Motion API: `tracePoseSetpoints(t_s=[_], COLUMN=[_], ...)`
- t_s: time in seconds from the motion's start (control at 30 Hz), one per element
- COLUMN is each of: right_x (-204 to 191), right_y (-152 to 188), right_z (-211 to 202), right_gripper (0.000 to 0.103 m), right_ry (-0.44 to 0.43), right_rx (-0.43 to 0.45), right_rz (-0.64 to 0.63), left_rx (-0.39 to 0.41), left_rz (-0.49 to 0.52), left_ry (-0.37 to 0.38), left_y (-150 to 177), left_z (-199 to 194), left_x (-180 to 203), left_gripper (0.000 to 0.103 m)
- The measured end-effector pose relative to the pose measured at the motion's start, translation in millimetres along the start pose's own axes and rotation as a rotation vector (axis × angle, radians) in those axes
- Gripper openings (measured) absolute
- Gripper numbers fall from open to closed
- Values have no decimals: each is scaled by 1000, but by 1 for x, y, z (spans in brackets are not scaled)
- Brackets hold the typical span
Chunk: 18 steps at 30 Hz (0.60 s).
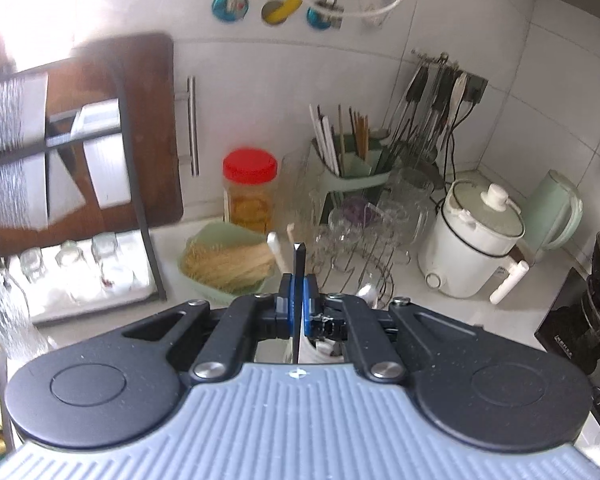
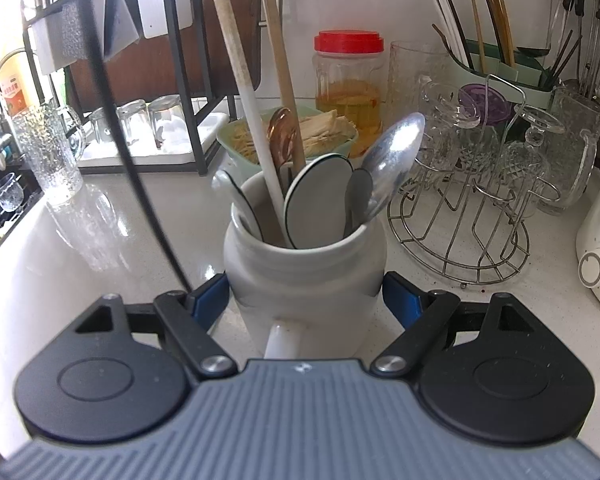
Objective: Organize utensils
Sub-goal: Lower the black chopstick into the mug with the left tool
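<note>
Utensils are standing bunched in a white ceramic jar (image 2: 303, 268) on the pale countertop (image 2: 100, 232): a long white-handled piece (image 2: 244, 80), a wooden handle (image 2: 278, 48), a shiny metal spoon (image 2: 395, 156), a flat white spoon with a dark rim (image 2: 319, 196) and an amber translucent spoon (image 2: 284, 132) are all leaning out of its mouth. The right gripper (image 2: 304, 300) is sitting spread wide around the jar, its blue-padded fingers (image 2: 210, 296) flanking both sides of the body; whether the pads are actually touching the ceramic cannot be told. The left gripper (image 1: 296, 300) is pinching a thin dark flat utensil handle (image 1: 298, 276) tightly between its blue pads, the handle standing upright and edge-on to the camera, with the white jar partly showing just below it. Behind the jar, a green bowl of pale shredded food (image 2: 331, 124) is sitting in front of a red-lidded plastic jar (image 2: 349, 88). A wire rack (image 2: 459, 232) holding upturned glasses is standing to the right, and a green caddy of chopsticks (image 2: 495, 68) is resting near the tiled wall. A white cooker with a lid (image 1: 475, 240) is occupying the far corner in the left view.
</note>
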State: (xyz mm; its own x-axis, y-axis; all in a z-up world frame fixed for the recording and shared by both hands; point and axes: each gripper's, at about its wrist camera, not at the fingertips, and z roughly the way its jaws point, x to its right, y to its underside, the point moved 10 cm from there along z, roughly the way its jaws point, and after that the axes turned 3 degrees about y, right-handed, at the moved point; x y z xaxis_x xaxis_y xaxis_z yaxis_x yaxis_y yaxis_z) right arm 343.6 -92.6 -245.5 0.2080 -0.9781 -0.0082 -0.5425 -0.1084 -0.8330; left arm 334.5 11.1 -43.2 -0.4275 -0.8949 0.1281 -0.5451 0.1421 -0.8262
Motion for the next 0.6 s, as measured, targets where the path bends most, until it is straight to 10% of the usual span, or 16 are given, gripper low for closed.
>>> tracePoseSetpoints(t_s=[0.6], right_x=[0], right_y=[0], right_z=[0], right_gripper=[86], right_ry=[3], right_rx=[5], right_rz=[1], left_rx=[104], left_rz=[76], left_ry=[31], left_y=[-62], left_z=[-32], left_x=[25], left_gripper=[5])
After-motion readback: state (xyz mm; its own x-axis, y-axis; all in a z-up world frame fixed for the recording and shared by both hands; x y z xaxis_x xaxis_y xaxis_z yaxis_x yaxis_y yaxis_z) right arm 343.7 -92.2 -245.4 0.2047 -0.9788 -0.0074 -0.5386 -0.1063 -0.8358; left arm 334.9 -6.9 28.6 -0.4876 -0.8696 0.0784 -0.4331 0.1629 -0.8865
